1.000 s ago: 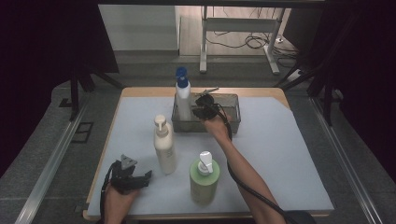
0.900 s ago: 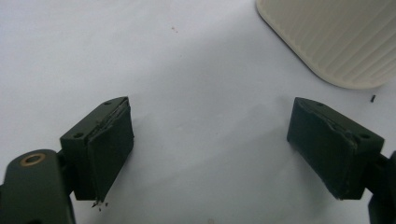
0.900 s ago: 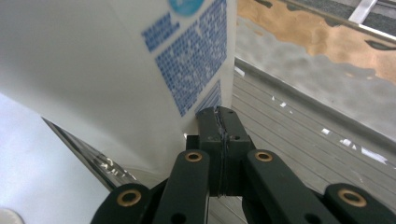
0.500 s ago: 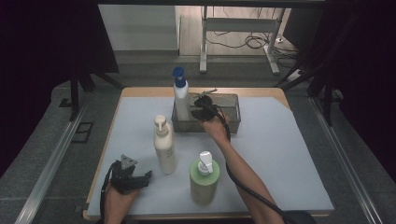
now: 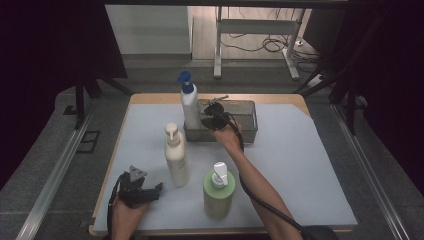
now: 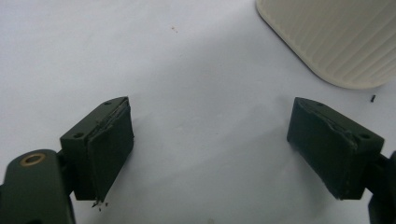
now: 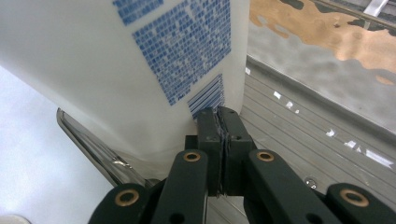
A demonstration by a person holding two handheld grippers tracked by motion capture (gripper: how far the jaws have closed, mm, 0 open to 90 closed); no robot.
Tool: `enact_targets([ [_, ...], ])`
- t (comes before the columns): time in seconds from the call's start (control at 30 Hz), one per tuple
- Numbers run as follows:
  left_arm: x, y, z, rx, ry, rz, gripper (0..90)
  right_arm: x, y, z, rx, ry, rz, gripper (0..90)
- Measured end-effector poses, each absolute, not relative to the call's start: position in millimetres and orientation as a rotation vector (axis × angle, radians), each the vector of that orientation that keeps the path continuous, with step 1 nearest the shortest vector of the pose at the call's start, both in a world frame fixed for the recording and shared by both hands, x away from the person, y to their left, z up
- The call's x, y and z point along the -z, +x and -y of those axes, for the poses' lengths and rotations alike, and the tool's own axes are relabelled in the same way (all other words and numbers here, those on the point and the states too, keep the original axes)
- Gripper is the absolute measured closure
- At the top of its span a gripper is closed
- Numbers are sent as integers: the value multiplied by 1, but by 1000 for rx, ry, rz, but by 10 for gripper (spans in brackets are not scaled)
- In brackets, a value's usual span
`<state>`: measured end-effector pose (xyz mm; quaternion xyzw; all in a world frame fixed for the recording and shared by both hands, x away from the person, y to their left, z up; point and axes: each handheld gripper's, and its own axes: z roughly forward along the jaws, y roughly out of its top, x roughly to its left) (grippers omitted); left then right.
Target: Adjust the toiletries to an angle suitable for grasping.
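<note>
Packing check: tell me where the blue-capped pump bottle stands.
In the high view, the blue-capped pump bottle stands upright at the left end of the metal basket, beside the right tongs.

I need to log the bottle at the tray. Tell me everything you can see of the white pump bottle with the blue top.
The white plastic pump bottle with a blue pump head stands upright at the left end of the grey metal tray. Its label bears blue print and a barcode. The right gripper, jaws shut, presses its tips against the bottle's lower side.

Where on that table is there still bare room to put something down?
The mat is bare right of the green bottle and the metal tray, and at the far left corner. It is crowded around the cream bottle and the blue-capped bottle.
</note>
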<state>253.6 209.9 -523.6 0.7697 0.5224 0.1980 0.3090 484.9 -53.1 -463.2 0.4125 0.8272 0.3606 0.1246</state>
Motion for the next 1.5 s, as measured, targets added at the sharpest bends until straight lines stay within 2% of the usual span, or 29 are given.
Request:
enact_targets([
  [0.6,524,254,-210,-523,2034,-1380,144,464,486,52,-1045,1196,-2410,882],
  [0.7,524,254,-210,-523,2034,-1380,144,464,487,55,-1044,1198,-2411,827],
  [1.03,524,254,-210,-523,2034,-1380,144,461,485,69,-1083,1196,-2396,724],
  [1.23,524,254,-210,-523,2034,-1380,143,455,480,77,-1126,1159,-2405,566],
  [1.5,524,254,-210,-523,2033,-1380,144,451,474,89,-1156,1103,-2410,429],
])
